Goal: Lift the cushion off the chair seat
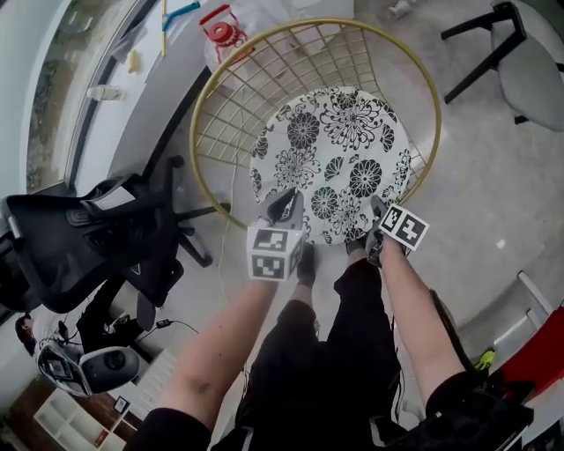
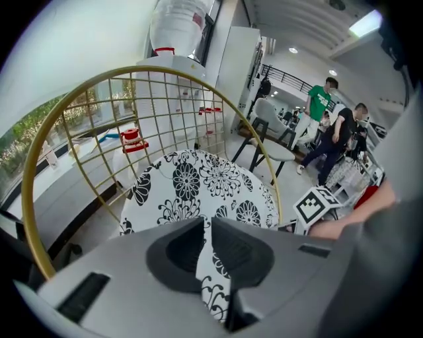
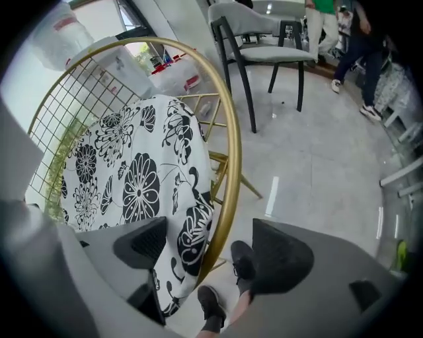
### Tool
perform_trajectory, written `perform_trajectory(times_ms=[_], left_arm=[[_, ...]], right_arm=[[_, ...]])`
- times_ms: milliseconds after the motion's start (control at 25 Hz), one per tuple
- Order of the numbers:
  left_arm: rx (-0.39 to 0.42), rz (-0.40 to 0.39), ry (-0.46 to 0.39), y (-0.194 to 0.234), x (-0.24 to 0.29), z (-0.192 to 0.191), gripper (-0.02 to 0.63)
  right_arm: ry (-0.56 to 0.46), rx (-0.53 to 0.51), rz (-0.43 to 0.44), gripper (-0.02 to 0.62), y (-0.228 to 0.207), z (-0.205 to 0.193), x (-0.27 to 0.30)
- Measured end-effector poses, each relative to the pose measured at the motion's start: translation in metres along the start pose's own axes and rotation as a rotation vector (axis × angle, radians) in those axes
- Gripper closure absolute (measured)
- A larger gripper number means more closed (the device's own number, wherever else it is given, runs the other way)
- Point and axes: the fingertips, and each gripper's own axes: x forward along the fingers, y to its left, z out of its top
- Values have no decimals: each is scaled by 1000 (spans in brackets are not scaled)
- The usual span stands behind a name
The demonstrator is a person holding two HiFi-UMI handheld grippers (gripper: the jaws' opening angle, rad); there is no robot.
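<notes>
A round cushion (image 1: 339,158) with a black-and-white flower print lies on the seat of a gold wire chair (image 1: 317,21). Both grippers hang at its near edge, pointing steeply down. My left gripper (image 1: 284,204) is over the front left edge. In the left gripper view the jaws of my left gripper (image 2: 207,228) stand all but together, with only a thin slit through which the cushion (image 2: 198,185) shows. My right gripper (image 1: 376,220) is at the front right edge. In the right gripper view my right gripper (image 3: 208,231) is wide open; the cushion's drooping edge (image 3: 125,171) and the gold rim (image 3: 231,152) lie between the jaws, untouched.
The person's black shoes (image 3: 241,261) stand on the pale floor just under the rim. A black office chair (image 1: 97,238) is to the left and a grey chair with black legs (image 1: 520,62) is at the far right. A window ledge runs behind the gold chair. People (image 2: 330,125) stand far off.
</notes>
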Motion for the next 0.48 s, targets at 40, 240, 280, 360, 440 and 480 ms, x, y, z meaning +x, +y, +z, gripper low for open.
perform_trajectory(times_ms=[40,240,280,360,440,480], left_arm=[[1,-1,4,0,0,-2,595],[8,-8,15,0,-1,-7,595],[10,-9,17,1,0,-9,595],[14,-10,21,2,3,-10,595],[10,-10,23,3,5,-9,595],[6,-10,22,3,5,-9,595]], right_arm=[[-9,-8,5,186,0,0,1],[-17,43,30,187,-8,-8,1],[-14,52,27,189,-11,-11,-1],[-14,63,36,200,-14,-14,-4],[-25,55,59,252,-14,-14,-7],[-32,46,69,285,-13,-14,-9]])
